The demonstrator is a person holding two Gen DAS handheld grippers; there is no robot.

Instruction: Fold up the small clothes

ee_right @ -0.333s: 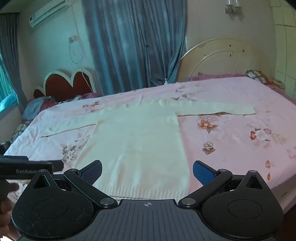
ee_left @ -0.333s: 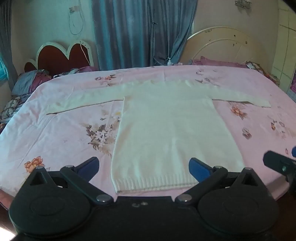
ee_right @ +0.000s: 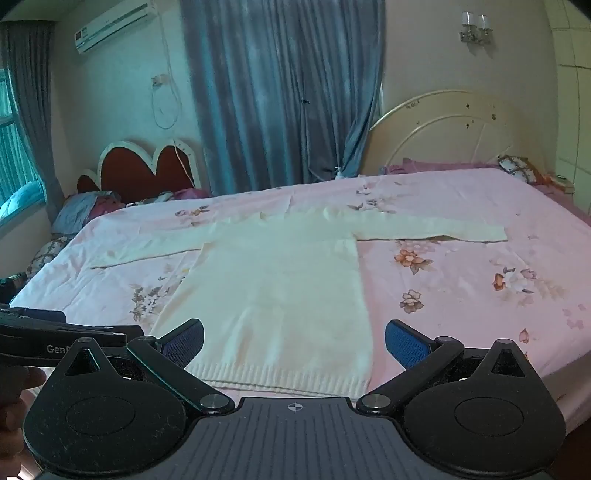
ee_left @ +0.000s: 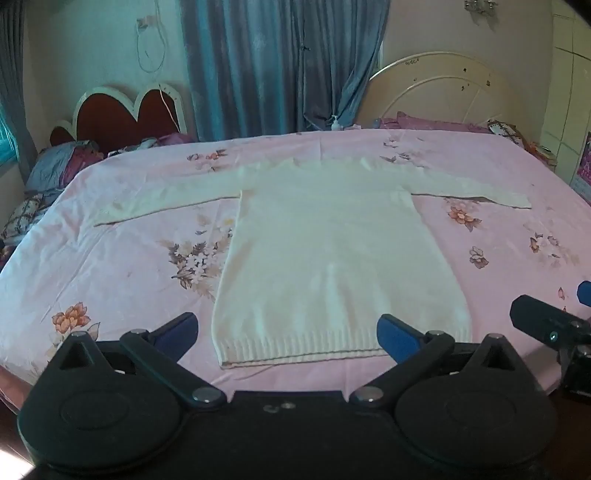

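The soft, floppy cream sweater [ee_left: 332, 258] is lying flat on the pink bed [ee_left: 110, 266], and the left tool [ee_left: 288, 332] and right tool [ee_right: 293, 341] are waiting wide and empty near its ribbed hem [ee_left: 295, 350], probably the best place to grab.

Only one bit of lettering reads here: white "Gen" and the start of a further letter on the black body of the left tongs [ee_right: 55, 338], cut off by the right tongs' frame. The air conditioner's [ee_right: 110, 26] sticker is too small to read.
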